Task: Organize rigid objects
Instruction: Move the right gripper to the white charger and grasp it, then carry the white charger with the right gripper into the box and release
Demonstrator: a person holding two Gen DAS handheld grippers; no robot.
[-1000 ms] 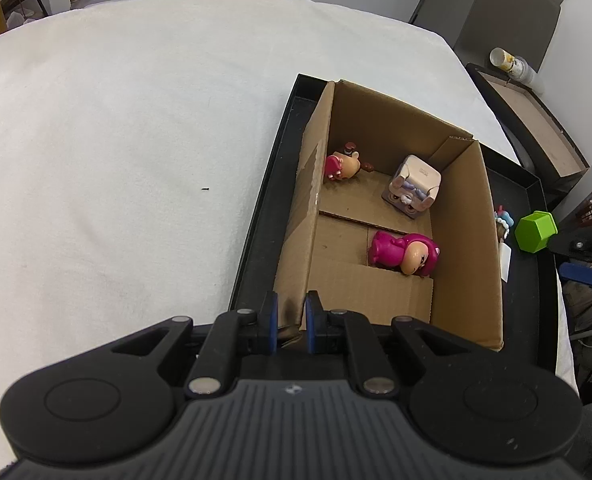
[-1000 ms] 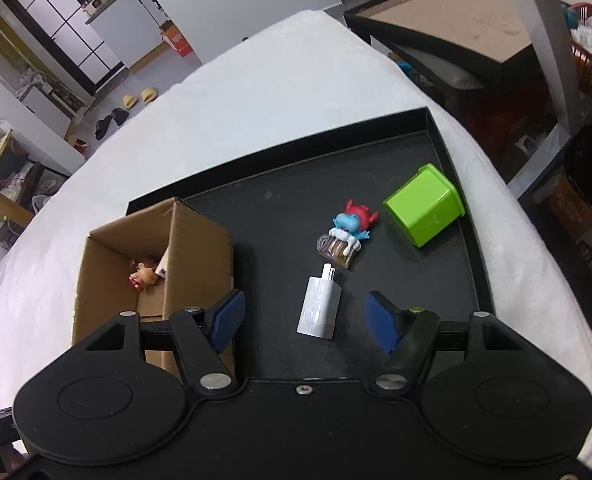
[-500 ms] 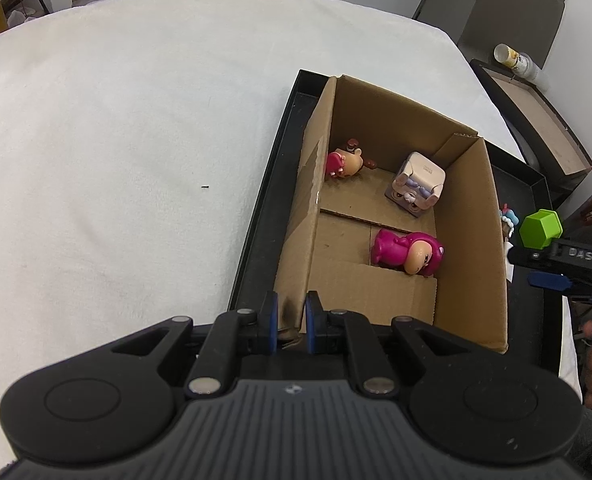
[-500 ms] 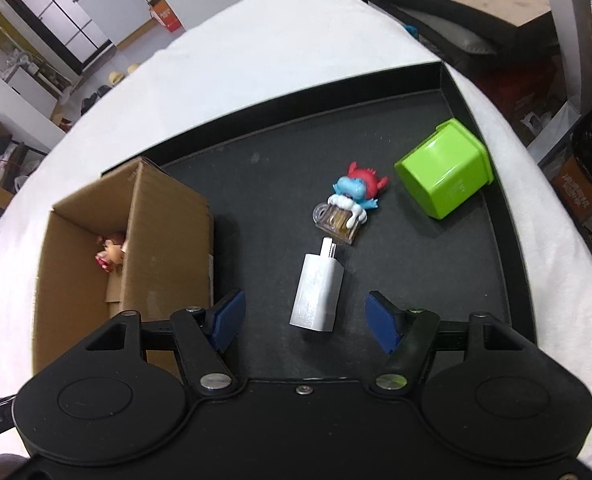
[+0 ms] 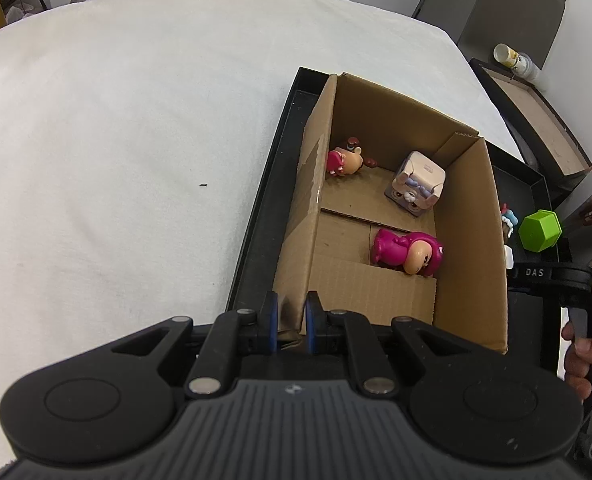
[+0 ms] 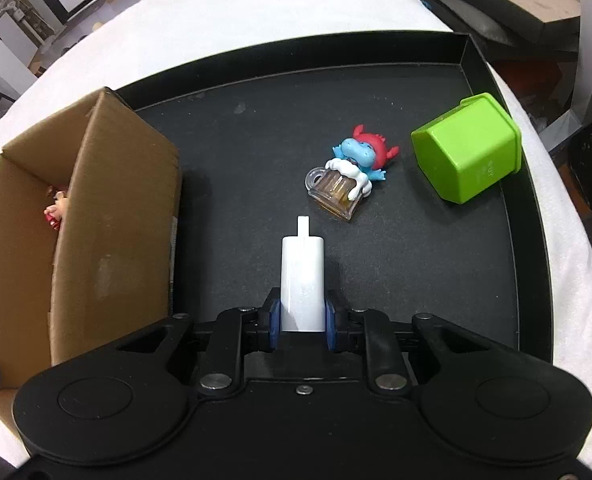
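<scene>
The right gripper (image 6: pixel 300 322) is clamped on the white charger (image 6: pixel 302 282), long axis pointing straight ahead over the black tray (image 6: pixel 436 264), while the cardboard box (image 6: pixel 107 216), destination by judgement, lies to its left, its wall pinched by the left gripper (image 5: pixel 289 322).

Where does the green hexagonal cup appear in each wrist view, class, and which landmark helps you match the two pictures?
Left wrist: green cup at the far right edge, beyond the cardboard box.
Right wrist: green cup upper right, lying on the black tray.
Shared landmark: the cardboard box, left in the right-wrist view.
</scene>
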